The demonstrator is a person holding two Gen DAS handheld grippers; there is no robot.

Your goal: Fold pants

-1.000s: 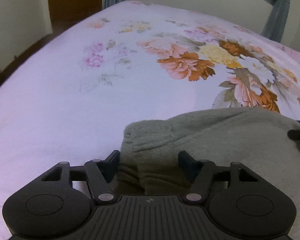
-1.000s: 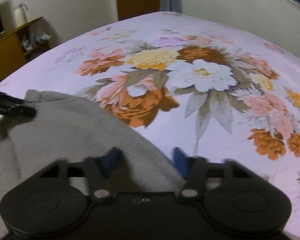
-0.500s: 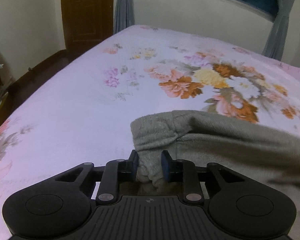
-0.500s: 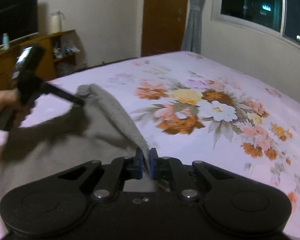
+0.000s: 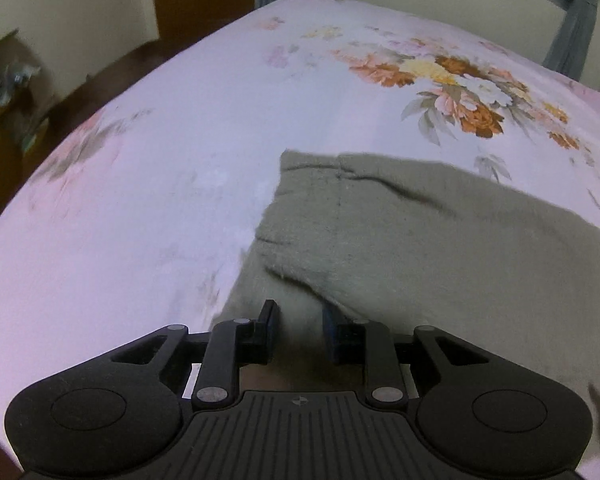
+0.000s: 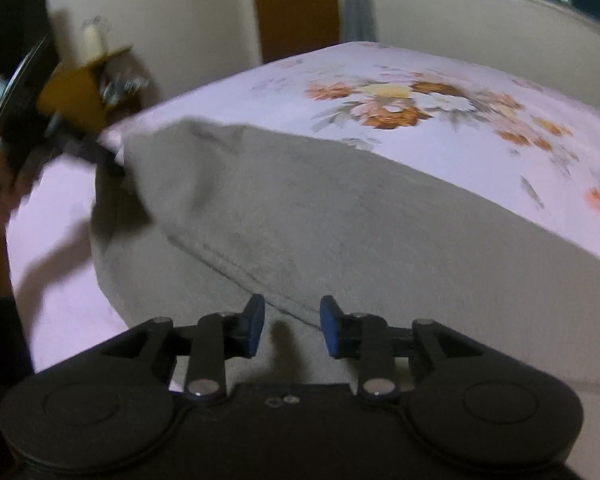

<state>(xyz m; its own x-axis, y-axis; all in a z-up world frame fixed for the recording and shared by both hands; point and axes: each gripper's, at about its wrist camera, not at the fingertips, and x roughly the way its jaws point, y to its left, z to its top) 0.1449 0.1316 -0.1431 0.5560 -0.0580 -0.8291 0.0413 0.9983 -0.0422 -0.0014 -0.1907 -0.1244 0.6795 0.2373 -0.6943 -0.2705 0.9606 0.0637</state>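
Left wrist view: the left gripper (image 5: 296, 330) stands slightly parted, jaws just opening, a fold of the grey pants (image 5: 440, 240) between them, lower centre on the floral bed sheet (image 5: 160, 200). Right wrist view: the right gripper (image 6: 292, 330) has just opened, empty above the pants (image 6: 340, 216); the blurred left gripper (image 6: 80, 148) sits at the pants' upper-left corner.

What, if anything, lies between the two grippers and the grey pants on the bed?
Nothing visible. The pants lie directly under the right gripper, whose jaws are apart, and cloth sits between the left gripper's jaws. The bed beside them is bare.
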